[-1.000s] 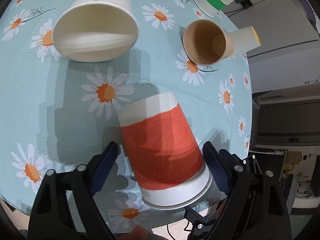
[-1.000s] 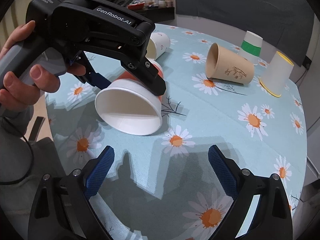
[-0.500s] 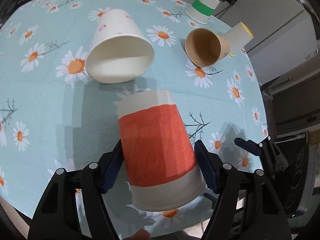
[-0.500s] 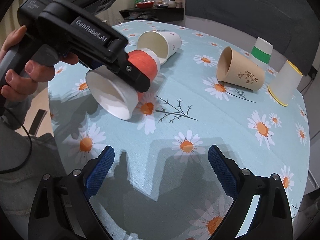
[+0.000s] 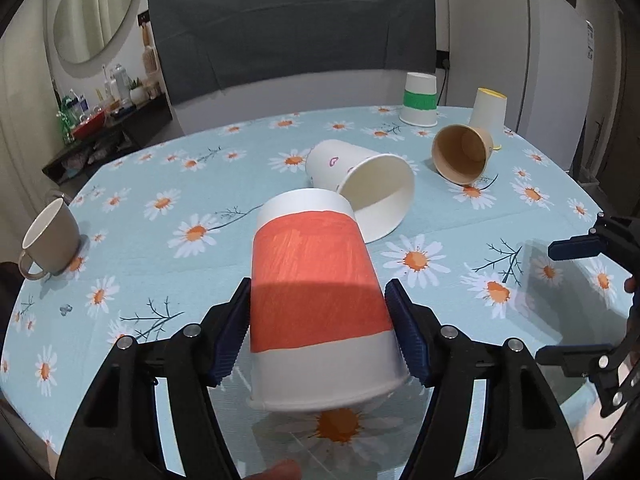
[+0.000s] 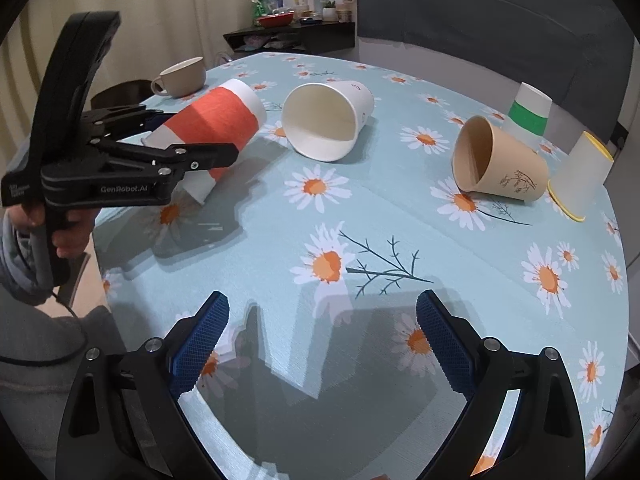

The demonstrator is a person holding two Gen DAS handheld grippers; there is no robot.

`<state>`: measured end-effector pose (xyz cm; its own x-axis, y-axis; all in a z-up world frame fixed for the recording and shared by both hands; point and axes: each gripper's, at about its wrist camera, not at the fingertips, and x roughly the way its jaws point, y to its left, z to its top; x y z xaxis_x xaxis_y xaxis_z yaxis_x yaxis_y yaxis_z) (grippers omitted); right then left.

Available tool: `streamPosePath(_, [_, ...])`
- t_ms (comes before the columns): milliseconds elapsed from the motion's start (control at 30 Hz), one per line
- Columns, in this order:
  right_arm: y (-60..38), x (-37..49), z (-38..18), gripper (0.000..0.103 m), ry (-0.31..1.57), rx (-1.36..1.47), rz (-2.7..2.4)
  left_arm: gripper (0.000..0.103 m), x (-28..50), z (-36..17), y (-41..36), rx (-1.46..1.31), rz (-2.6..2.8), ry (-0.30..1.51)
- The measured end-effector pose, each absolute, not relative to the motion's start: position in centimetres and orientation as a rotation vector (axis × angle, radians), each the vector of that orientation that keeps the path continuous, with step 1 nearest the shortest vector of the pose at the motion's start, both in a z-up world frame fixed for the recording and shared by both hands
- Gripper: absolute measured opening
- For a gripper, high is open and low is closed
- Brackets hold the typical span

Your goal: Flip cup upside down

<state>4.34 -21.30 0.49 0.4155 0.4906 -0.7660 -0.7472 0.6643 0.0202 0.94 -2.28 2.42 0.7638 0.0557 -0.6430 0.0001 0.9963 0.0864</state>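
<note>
The red-banded paper cup (image 5: 316, 300) is held clear of the daisy-print tablecloth (image 5: 168, 248) near the table's near-left edge, clamped between the blue pads of the left gripper (image 5: 320, 328), which are pressed against its sides at about 9 and 3 o'clock. In the right wrist view the cup (image 6: 216, 128) is seen tilted, its closed base raised toward 2 o'clock and its open rim lowered toward 8 o'clock, so the long axis is judged roughly halfway between lying and standing mouth-down. The coming move is judged to turn on that axis: the wrist would need to be rotated further until the rim faces squarely down, and only then lowered; a release at this tilt could let the cup roll. The right gripper (image 6: 322, 340) is held low over the cloth at the near edge with its jaws wide apart and nothing between them; the left hand is clearly the nearer one. Beyond the held cup, at about 1 o'clock in the left wrist view, a white cup (image 5: 364, 184) is lying on its side, apparently close behind it. Farther right, a brown cup (image 5: 462, 156) is also lying on its side, while 2 cups, a green-banded cup (image 5: 419, 100) and a yellow-rimmed cup (image 5: 488, 114), are already standing mouth-down. A ceramic mug (image 5: 50, 240) is set upright at 9 o'clock.
</note>
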Motion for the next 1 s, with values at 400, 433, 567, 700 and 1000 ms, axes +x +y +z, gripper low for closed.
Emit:
streamPosePath(400, [-17.7,2.7,0.4,0.091,0.802,-0.333,0.718,0.067,-4.2,1.4,0.0,0.187,0.056,0.482])
streamPosePath(433, [-17.4,2.5,0.4,0.091,0.8,-0.334,0.713,0.067,-4.5,1.4,0.2,0.187,0.052,0.47])
streamPosePath(567, [-16.6,2.1,0.4,0.091,0.796,-0.336,0.698,0.068,-5.5,1.0,0.8,0.179,0.04,0.459])
streamPosePath(700, [-16.1,1.8,0.3,0.091,0.793,-0.326,0.688,0.068,-5.9,0.1,1.5,0.177,0.025,0.489])
streamPosePath(1000, [-15.5,2.0,0.0,0.091,0.796,-0.305,0.681,0.069,-6.3,-0.7,2.7,0.181,0.0,0.5])
